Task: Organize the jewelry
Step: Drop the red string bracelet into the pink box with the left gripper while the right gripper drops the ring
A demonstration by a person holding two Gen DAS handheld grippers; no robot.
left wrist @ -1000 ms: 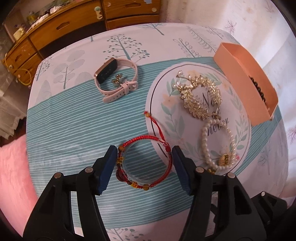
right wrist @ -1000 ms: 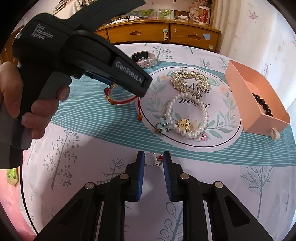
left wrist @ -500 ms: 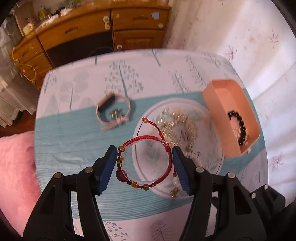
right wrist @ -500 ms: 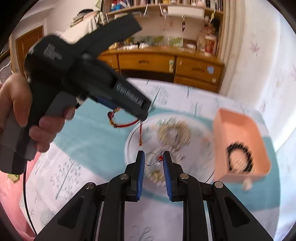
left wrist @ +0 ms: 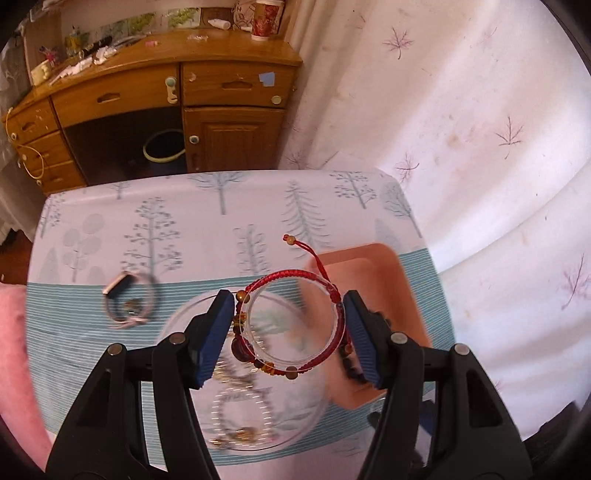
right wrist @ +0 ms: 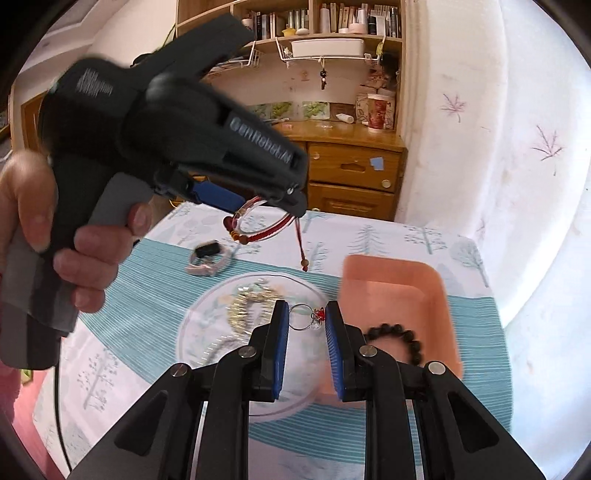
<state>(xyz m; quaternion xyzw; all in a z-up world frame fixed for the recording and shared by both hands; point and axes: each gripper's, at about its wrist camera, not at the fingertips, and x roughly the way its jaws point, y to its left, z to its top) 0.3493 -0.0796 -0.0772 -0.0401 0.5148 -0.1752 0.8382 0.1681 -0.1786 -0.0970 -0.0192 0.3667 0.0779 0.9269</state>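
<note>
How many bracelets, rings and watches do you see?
Bracelets: 3 (red string bracelet, black bead bracelet, pearl bracelet)
Rings: 1 (ring)
Watches: 1 (pink watch)
Total: 5, not counting the blurred gold pieces.

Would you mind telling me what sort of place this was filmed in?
Probably a lived-in home room, perhaps a study: a wooden dresser, a bookshelf, and a table under a tree-print cloth.

two tongs, one box, one watch.
</note>
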